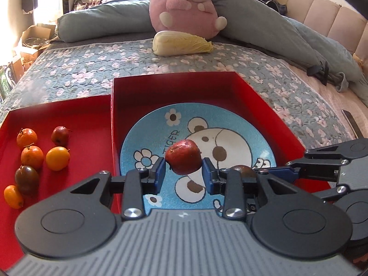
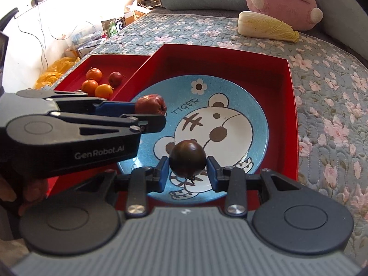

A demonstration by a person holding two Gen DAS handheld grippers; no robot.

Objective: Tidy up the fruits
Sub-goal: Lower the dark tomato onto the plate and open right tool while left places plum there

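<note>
Blue pads on my left gripper (image 1: 184, 174) pinch a wrinkled red fruit (image 1: 182, 156), both pads pressed against its sides, and it hangs over the blue tiger plate (image 1: 257, 142). My right gripper (image 2: 187, 172) holds a dark, nearly black round fruit (image 2: 187, 158) the same way; its left pad touches the skin, and the right pad looks just at the edge, so I read it as clamped lightly. That fruit also sits above the plate, nearer its front rim.

The plate lies inside the larger red box (image 1: 174, 85). Touching its left wall is a shallower red tray (image 1: 87, 115), where I count six small fruits: two orange ones with stems (image 1: 27, 138), a small red one (image 1: 60, 135), a yellow-orange one (image 1: 57, 158), a dark one (image 1: 27, 179) and another yellow one (image 1: 13, 196) by the near edge.

Beyond the boxes, on the floral quilt (image 1: 80, 69), lies a napa cabbage (image 1: 181, 43), with a pink plush rabbit (image 1: 188, 7) behind it.
</note>
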